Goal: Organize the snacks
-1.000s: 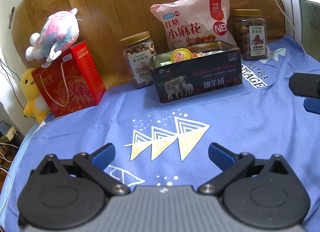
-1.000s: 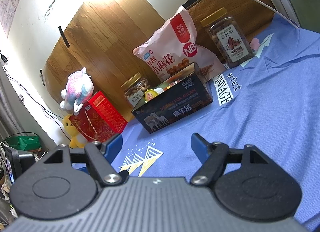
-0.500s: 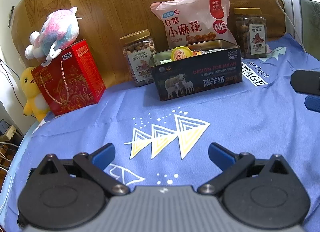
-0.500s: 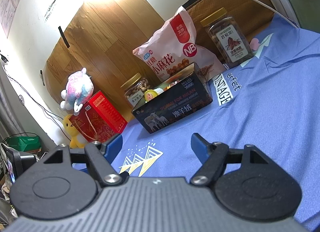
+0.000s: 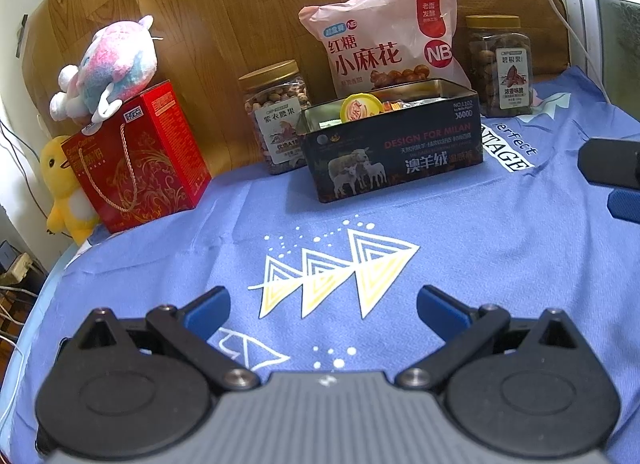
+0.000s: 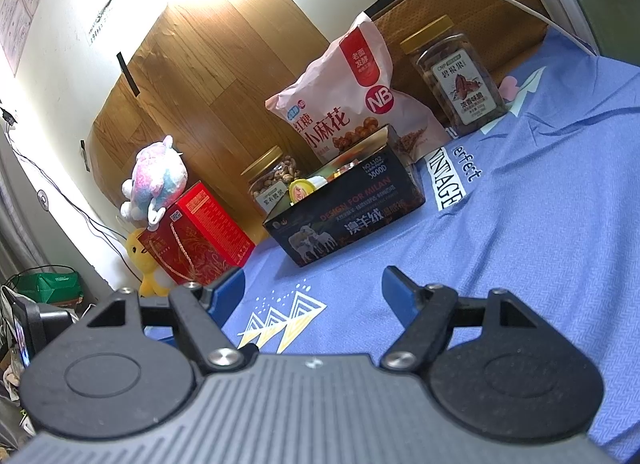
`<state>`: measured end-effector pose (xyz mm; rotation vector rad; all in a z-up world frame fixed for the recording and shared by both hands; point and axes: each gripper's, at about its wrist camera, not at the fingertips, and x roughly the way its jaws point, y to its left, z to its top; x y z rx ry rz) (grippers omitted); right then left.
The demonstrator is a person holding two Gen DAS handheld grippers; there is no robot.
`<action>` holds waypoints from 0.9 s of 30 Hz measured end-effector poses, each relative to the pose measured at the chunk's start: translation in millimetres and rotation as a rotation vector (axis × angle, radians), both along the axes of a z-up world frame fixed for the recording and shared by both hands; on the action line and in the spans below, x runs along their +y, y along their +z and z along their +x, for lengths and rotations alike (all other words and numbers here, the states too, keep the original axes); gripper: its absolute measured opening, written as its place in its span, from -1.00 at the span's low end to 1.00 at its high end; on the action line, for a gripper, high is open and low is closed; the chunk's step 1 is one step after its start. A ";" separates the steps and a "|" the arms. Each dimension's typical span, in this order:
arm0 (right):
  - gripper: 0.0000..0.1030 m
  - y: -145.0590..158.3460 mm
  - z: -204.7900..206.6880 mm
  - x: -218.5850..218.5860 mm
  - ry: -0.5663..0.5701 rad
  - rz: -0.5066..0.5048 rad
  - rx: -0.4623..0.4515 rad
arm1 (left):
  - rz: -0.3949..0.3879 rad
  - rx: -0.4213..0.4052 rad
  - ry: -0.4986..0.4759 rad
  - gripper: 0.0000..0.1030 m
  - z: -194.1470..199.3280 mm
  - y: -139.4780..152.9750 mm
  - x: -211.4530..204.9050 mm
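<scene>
**Both claws empty over bare cloth, snacks crowded along the far edge**

The left claw (image 5: pixel 322 306) hangs with its blue fingers spread wide apart, nothing between them, over the blue printed cloth (image 5: pixel 460 248) that covers the surface. The right claw (image 6: pixel 312 292) is likewise spread and empty, and its dark body shows at the right border of the left wrist view.

All the open room lies between the claws and the black tin (image 5: pixel 394 152), which already holds a yellow-lidded cup (image 5: pixel 359 107) and other small packets too hidden to name. Beyond the tin things stand tight along the far edge: the pink snack bag (image 5: pixel 384 40) leans just behind it, a nut jar (image 5: pixel 278 116) just beside its left end, a pecan jar (image 5: pixel 502 64) toward the far right corner.

Likely trouble: reaching past the tin could tip the leaning bag or knock a jar. The loose cloth could also wrinkle and drag. At the far left corner the red gift box (image 5: pixel 140 156) carries a plush toy (image 5: pixel 108 64), easily toppled.
</scene>
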<state>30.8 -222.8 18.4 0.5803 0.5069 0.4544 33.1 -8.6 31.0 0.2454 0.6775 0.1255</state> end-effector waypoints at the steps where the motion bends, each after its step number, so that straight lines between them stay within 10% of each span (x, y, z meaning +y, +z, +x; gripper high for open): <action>1: 0.51 0.0 0.1 0.1 0.000 0.000 0.000 | 0.000 -0.001 -0.001 1.00 -0.5 -0.1 -0.2; 27: 0.51 0.2 0.5 0.2 0.001 0.000 0.000 | -0.040 -0.016 0.011 1.00 0.5 4.2 9.3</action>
